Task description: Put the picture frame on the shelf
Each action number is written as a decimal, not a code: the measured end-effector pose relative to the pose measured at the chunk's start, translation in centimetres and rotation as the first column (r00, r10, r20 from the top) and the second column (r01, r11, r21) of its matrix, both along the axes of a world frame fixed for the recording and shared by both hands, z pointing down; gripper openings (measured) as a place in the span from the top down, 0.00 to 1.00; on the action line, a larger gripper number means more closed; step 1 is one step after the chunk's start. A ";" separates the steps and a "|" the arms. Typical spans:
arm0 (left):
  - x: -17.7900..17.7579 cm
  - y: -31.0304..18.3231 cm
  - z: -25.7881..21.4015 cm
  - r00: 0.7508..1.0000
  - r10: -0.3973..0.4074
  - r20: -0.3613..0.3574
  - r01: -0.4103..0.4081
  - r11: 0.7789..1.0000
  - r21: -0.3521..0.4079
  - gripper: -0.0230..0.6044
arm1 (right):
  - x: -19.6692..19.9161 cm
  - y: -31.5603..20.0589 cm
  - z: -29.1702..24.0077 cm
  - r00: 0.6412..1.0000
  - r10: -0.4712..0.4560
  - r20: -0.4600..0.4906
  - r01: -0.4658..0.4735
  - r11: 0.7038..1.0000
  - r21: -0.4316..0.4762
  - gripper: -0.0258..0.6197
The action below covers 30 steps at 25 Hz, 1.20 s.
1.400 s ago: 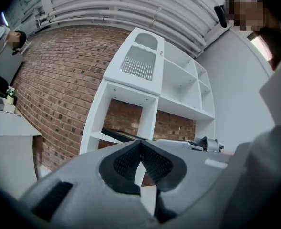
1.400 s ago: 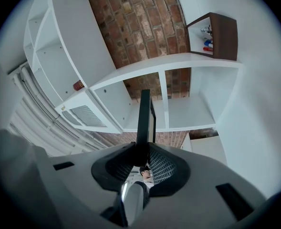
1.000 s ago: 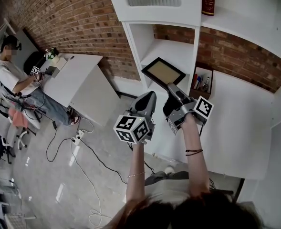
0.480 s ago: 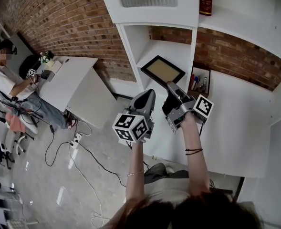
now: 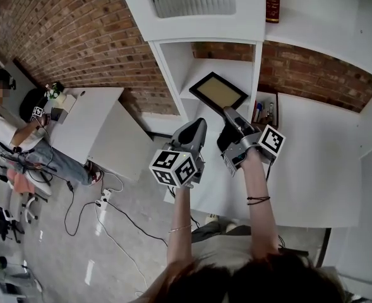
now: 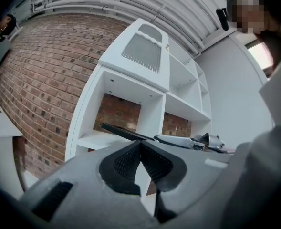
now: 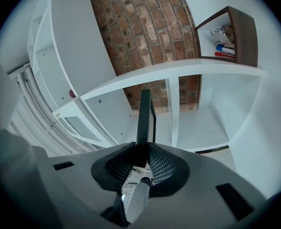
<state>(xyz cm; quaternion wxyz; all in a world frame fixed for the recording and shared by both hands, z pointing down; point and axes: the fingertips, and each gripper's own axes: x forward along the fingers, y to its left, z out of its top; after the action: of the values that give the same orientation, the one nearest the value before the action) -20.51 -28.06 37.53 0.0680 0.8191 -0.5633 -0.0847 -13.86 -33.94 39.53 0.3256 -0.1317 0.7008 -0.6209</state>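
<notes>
A black picture frame point(image 5: 218, 91) with a tan inside is held in the air at the mouth of a white shelf point(image 5: 227, 68) compartment. My right gripper point(image 5: 227, 113) is shut on its near edge; in the right gripper view the frame point(image 7: 144, 119) stands edge-on between the pads, pointing into the shelf point(image 7: 212, 123). My left gripper point(image 5: 197, 129) hangs lower left of the frame with its jaws shut on nothing. In the left gripper view, the frame point(image 6: 123, 131) and the right gripper point(image 6: 190, 141) show beyond the left gripper point(image 6: 140, 144).
A small brown box point(image 5: 266, 109) with pens stands in the compartment to the right. A dark red book point(image 5: 273, 2) sits on the upper shelf. Brick wall point(image 5: 66, 30) behind. A seated person point(image 5: 12, 128) at a white desk point(image 5: 88, 122) far left, with cables point(image 5: 103, 201) on the floor.
The frame and my right gripper have moved slightly toward the shelf opening. The head view has shifted a little; the left gripper has hardly moved.
</notes>
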 end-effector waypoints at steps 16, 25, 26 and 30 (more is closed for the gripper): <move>-3.2 -4.6 -0.1 0.995 0.100 -0.030 -0.100 0.995 0.006 0.95 | -1.8 -3.6 0.0 0.993 0.116 -0.002 -0.116 0.993 -0.015 0.84; -3.8 -6.1 -0.1 0.989 0.145 -0.039 -0.145 0.989 0.009 0.95 | -2.2 -4.7 -0.2 0.987 0.163 -0.007 -0.163 0.986 -0.015 0.84; -3.8 -6.3 0.0 0.988 0.149 -0.040 -0.148 0.989 0.009 0.95 | -2.2 -4.8 -0.1 0.986 0.167 -0.008 -0.167 0.986 -0.016 0.84; -4.0 -6.8 0.1 0.985 0.166 -0.048 -0.166 0.986 0.006 0.95 | -2.2 -5.3 0.0 0.983 0.185 -0.011 -0.185 0.982 -0.021 0.84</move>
<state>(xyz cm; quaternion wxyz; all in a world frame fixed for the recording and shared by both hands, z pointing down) -24.53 -34.84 37.66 0.0876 0.8610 -0.4912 -0.0990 -16.11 -39.26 39.52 0.3774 -0.2028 0.6799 -0.5951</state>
